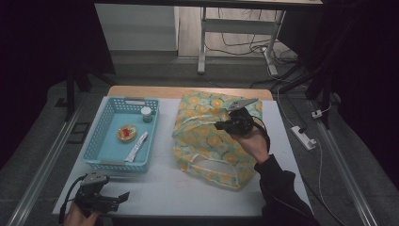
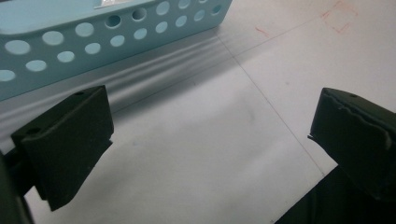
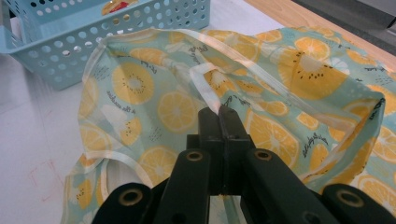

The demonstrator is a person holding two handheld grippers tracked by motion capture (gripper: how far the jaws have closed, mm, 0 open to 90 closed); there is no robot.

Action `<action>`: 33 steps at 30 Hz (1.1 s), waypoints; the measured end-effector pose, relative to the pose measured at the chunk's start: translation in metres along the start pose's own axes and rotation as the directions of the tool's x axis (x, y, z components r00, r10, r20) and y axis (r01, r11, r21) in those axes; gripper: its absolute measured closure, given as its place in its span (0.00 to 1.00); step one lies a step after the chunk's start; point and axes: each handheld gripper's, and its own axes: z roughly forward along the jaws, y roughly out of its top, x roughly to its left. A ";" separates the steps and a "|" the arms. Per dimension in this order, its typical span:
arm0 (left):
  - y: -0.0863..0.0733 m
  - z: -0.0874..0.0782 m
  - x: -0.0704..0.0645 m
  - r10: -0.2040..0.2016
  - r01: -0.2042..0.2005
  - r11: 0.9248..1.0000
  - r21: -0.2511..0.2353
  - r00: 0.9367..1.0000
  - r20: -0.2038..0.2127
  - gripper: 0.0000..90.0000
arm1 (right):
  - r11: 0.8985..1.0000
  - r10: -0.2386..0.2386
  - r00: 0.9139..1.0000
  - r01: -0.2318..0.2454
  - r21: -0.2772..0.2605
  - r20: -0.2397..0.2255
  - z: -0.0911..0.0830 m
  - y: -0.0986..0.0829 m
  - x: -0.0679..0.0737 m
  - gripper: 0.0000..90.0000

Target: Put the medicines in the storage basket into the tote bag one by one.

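Near edge of worktop [image 1: 155, 188], high view: left gripper [image 1: 123, 197] low at near left corner, jaws spread, nothing held, parked just short of blue basket [image 1: 106, 165]. Basket along left side of worktop, holding small jar [image 1: 147, 114] at far end, round red-and-yellow item [image 1: 127, 133] mid-floor, white sachet [image 1: 136, 147] toward near right corner. Fruit-print cloth bag [image 1: 207, 150] right of basket, spread toward right edge, one white handle loop [image 1: 207, 165] lying flat near front. Right gripper [image 1: 220, 125] raised over bag's far half, presumably lifting rim so mouth gapes toward basket.

Left gripper view: both black pads [image 2: 70, 140] wide apart over bare white worktop [image 2: 210, 140]; perforated basket wall [image 2: 112, 37] across upper left; faint red marks toward far side. Probably held ready to fetch basket contents.

Right gripper view: jaws closed tight on white handle strap [image 3: 205, 88] of bag [image 3: 140, 102], strap pinched at tips [image 3: 219, 114]. Rim pulled up, fabric tented, opening visible at right; basket [image 3: 60, 65] beyond bag at upper left.
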 end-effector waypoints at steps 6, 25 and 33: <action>0.000 -0.002 0.000 -0.006 0.006 1.000 -0.010 1.000 -0.002 0.00 | 1.000 -0.005 1.000 0.005 0.002 -0.003 0.001 0.000 0.001 1.00; 0.009 -0.013 0.001 0.001 0.004 0.998 -0.057 0.996 0.088 0.00 | 1.000 -0.008 1.000 0.008 0.008 -0.009 0.004 0.000 0.003 1.00; 0.015 -0.017 -0.001 0.053 -0.041 0.995 -0.089 0.988 0.143 0.00 | 1.000 -0.022 1.000 0.022 0.002 -0.001 0.003 0.001 0.005 1.00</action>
